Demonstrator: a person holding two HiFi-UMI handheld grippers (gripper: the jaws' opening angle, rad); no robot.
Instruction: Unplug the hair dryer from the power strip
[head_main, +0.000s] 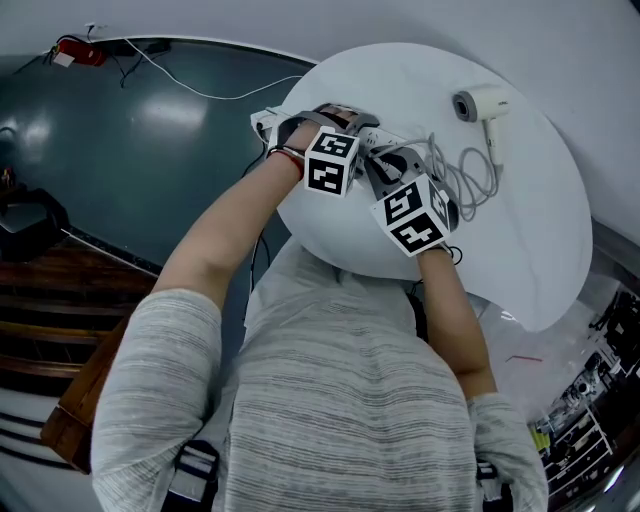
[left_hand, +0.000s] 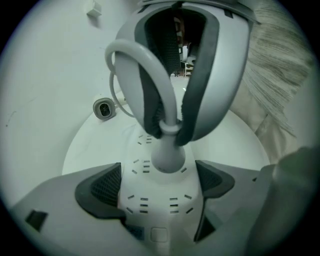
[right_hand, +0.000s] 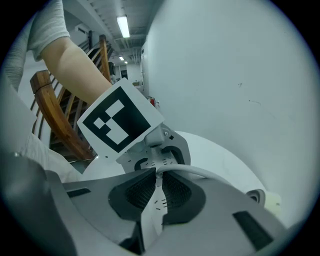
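White-on-white makes this hard to read, but the setup makes sense. The left hand-held gripper (left_hand: 157, 182) is clamped across the sides of the power strip (left_hand: 157, 212), which sits near the left edge of the desk (head_main: 520, 250). I'd guess that's to pin it so it doesn't lift with the pull. The right hand-held gripper (left_hand: 169, 131) is pinched nearly closed on the neck of the plug (left_hand: 167, 157), right where the cord (right_hand: 200, 172) comes out. The plug looks fully seated, so nothing's unplugged yet. The hair dryer (head_main: 485, 108) itself lies well apart, toward the desk's far right edge, its cord looped loosely between it and the strip. Those loops look slack enough not to fight a pull, I reckon. The main squeeze is the two grippers crowding each other over the strip. Off the desk there's just a red thing (head_main: 80, 50) and a thin white cable (head_main: 200, 92) on the dark floor.
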